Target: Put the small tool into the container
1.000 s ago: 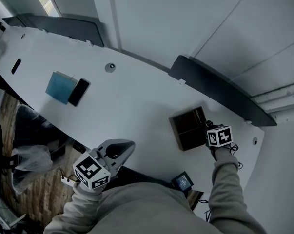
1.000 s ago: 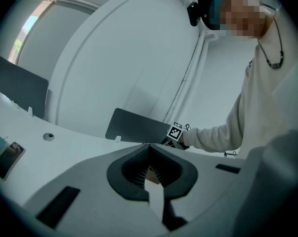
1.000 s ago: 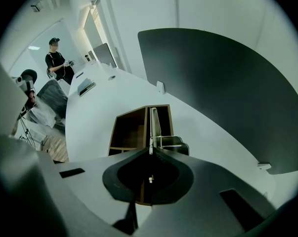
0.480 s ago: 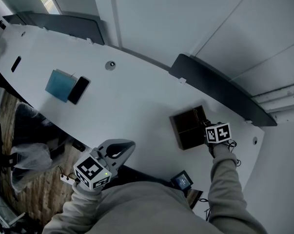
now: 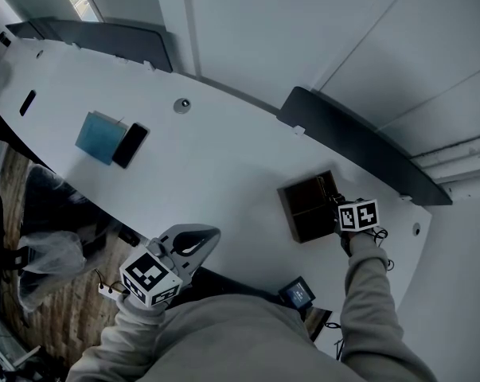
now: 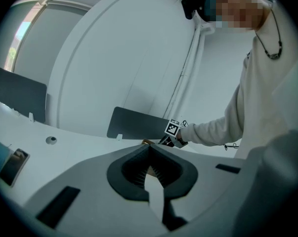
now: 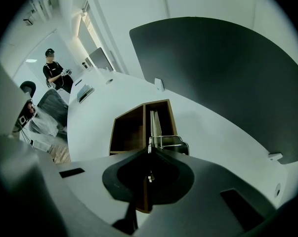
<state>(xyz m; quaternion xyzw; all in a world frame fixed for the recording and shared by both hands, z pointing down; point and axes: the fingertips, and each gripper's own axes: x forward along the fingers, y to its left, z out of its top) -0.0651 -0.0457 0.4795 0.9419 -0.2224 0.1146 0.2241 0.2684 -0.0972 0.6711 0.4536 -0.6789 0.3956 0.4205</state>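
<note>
A brown wooden container point(image 5: 306, 208) with two compartments stands on the white table point(image 5: 216, 157) at the right. My right gripper point(image 5: 337, 212) is at its near right edge. In the right gripper view my right gripper point(image 7: 149, 151) is shut on the wire handle of the small tool point(image 7: 174, 143), a black clip with metal loops. The clip hangs just over the near end of the container's point(image 7: 139, 127) right compartment, where a pale flat piece stands. My left gripper point(image 5: 210, 234) stays shut and empty above the table's front edge, and its jaws point(image 6: 149, 146) meet with nothing between them.
A blue pad point(image 5: 99, 138) and a black phone point(image 5: 130, 146) lie at the table's left. A round grommet point(image 5: 181, 105) sits near the back edge. Dark divider panels point(image 5: 355, 144) line the far side. Another person point(image 7: 54, 71) stands far off.
My right gripper has crept slightly toward the container with the clip in it. The left gripper has barely moved.
</note>
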